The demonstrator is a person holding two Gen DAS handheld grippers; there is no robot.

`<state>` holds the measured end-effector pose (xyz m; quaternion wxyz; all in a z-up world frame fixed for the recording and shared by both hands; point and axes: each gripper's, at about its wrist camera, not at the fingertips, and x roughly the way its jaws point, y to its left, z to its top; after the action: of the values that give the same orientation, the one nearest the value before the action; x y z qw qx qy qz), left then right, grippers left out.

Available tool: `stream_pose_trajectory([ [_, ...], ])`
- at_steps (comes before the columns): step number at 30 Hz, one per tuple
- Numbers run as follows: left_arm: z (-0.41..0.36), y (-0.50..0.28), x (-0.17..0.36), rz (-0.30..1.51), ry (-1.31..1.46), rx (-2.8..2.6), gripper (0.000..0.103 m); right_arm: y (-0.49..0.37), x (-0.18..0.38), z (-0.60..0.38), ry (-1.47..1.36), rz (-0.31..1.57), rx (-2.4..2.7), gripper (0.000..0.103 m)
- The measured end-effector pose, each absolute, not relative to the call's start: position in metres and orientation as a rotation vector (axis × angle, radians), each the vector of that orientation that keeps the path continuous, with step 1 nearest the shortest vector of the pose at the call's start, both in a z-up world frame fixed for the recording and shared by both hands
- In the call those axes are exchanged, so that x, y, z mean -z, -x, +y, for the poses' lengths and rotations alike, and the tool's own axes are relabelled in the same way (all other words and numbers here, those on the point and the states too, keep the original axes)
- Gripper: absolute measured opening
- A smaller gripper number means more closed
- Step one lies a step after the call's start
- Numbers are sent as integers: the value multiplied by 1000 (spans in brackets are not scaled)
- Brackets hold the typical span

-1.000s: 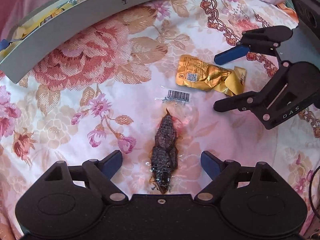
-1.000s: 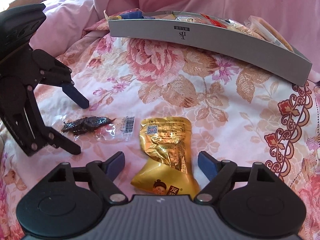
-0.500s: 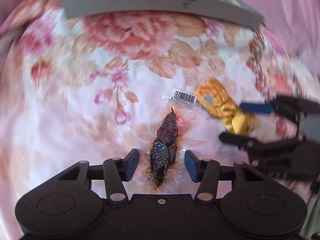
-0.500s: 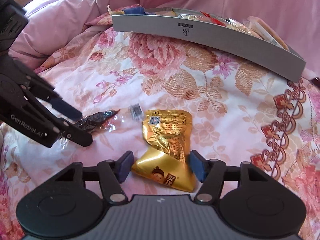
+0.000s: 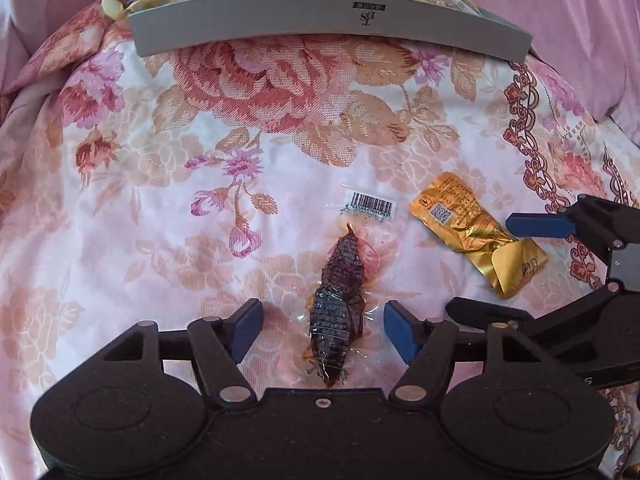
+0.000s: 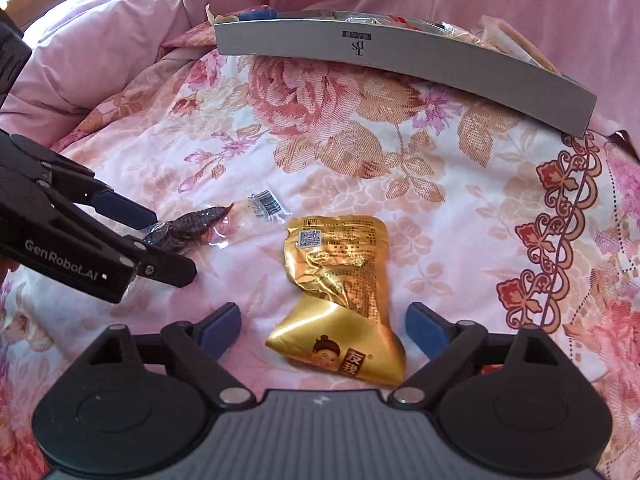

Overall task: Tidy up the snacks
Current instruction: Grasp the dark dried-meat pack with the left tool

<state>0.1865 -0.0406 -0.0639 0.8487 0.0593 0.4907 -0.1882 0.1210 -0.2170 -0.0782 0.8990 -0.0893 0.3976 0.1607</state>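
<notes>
A clear vacuum pack of dark brown meat snack [image 5: 338, 308] with a barcode label lies on the floral bedspread. My left gripper [image 5: 322, 330] is open, its blue pads either side of the pack's near end, apart from it. A crumpled gold snack packet [image 6: 344, 288] lies to the right. My right gripper [image 6: 322, 330] is open, straddling the packet's near end without touching. The gold packet also shows in the left wrist view [image 5: 476, 232], and the meat snack in the right wrist view [image 6: 188, 228]. A grey box [image 5: 320, 20] holding several snacks stands at the back.
The grey box shows in the right wrist view [image 6: 400, 56] too, at the far edge of the floral bedspread [image 5: 200, 200]. Pink bedding [image 6: 100, 48] is piled behind and to the left. The two grippers work side by side, close together.
Both grippers have lowered and moved forward over their snacks. Both narrowed half a second ago and have since widened a little. Neither snack has moved.
</notes>
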Motion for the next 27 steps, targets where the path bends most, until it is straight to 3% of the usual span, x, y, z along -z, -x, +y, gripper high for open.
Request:
stream_pose_trajectory([
  [5,-45,-183,61,1019,-134,428,50,-118,77,-217,186,811,-324,85],
  [9,-45,-182,60,1014,-124,426,49,-116,74,-216,191,798,-314,65],
  [27,-48,-177,58,925,-151,386,48,-92,82,-178,591,594,-287,63],
])
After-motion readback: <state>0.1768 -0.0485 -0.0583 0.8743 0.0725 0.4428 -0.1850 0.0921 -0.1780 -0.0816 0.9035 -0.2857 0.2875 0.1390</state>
